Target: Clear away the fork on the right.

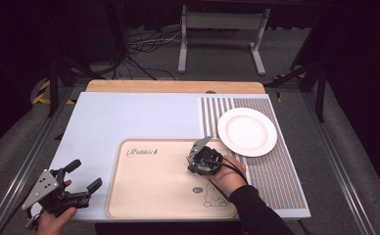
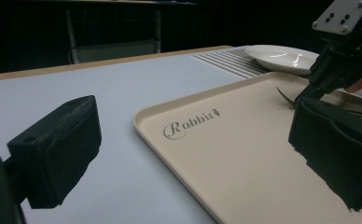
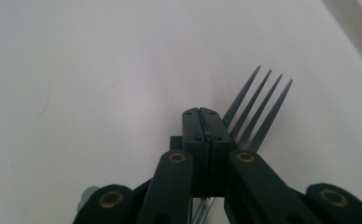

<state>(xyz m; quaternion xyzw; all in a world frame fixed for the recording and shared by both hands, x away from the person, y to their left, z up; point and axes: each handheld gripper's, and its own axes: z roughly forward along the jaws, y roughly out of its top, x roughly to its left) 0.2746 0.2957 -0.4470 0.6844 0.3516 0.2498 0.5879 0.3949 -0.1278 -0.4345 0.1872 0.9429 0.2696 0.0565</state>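
A dark metal fork (image 3: pixel 258 109) sits in my right gripper (image 3: pixel 202 114), whose jaws are shut on its neck, tines pointing ahead over the cream tray (image 3: pixel 100 70). From above, the right gripper (image 1: pixel 193 167) is over the tray's (image 1: pixel 149 196) upper right part, tilted down. I cannot tell whether the tines (image 2: pixel 285 96) touch the tray. My left gripper (image 1: pixel 85 175) hovers open over the table's front left corner, holding nothing. Its two pads (image 2: pixel 58 149) frame the tray (image 2: pixel 244 158) and the right gripper (image 2: pixel 337 60) beyond.
A white plate (image 1: pixel 247 131) rests on a striped mat (image 1: pixel 276 181) at the right, just past the tray's corner. The tray bears the word "Rabbit" (image 1: pixel 141 152) and a small rabbit drawing (image 1: pixel 212 196). A pale blue sheet (image 1: pixel 129 117) covers the table.
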